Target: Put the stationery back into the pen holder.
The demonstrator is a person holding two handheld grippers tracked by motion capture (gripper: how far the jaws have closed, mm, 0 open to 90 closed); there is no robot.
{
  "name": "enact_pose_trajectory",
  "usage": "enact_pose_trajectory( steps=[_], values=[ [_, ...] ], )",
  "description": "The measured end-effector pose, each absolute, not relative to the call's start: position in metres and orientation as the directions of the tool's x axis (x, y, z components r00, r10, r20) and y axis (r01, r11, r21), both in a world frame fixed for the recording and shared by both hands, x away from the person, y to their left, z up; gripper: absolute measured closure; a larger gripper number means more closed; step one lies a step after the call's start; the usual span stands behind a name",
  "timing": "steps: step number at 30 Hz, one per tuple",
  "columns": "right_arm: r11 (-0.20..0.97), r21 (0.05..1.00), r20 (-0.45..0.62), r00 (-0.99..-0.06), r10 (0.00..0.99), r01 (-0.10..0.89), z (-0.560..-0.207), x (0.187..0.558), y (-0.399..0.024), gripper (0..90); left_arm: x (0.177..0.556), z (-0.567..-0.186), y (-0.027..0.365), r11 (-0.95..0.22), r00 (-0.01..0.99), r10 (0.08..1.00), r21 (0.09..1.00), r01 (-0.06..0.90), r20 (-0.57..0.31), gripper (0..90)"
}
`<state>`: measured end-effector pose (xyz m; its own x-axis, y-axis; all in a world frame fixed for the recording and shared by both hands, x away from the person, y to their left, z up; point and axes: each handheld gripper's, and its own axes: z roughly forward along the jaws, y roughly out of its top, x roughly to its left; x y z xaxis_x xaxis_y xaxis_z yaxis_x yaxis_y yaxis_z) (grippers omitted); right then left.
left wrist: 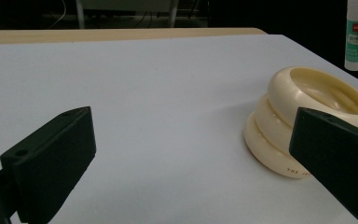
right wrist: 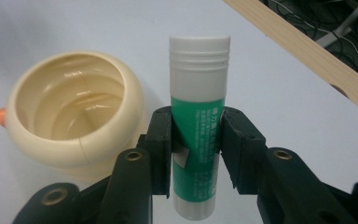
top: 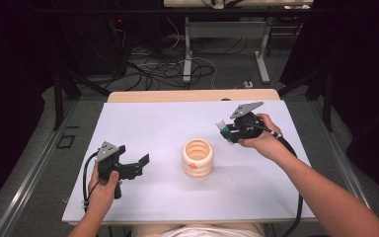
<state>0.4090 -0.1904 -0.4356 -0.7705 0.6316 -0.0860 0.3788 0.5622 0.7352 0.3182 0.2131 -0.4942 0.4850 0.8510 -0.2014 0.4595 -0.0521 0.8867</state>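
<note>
My right tool is clamped on the green glue stick with a white cap, held above the white desk just right of the cream ribbed plastic cup at its middle. My left tool hangs with jaws apart near the desk's left edge. The grip sits low on a smooth tube, so I judge it could slip or tip.

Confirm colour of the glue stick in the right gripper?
The glue stick has a green body and a white cap, clearest in the right gripper view.
</note>
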Motion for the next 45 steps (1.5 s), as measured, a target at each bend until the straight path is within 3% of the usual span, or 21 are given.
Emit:
enact_pose_trajectory(
  steps=[29, 45],
  values=[
    [0.493, 0.829, -0.033, -0.857, 0.514, 0.264, -0.420, 0.385, -0.137, 65.8, 0.318, -0.494, 0.213, -0.052, 0.487, 0.850, 0.888, 0.457, -0.201, 0.4],
    [0.485, 0.830, 0.000, -0.868, 0.496, 0.277, -0.448, 0.381, -0.125, 65.8, 0.318, -0.494, 0.213, -0.044, 0.484, 0.850, 0.889, 0.457, -0.207, 0.4]
  ],
)
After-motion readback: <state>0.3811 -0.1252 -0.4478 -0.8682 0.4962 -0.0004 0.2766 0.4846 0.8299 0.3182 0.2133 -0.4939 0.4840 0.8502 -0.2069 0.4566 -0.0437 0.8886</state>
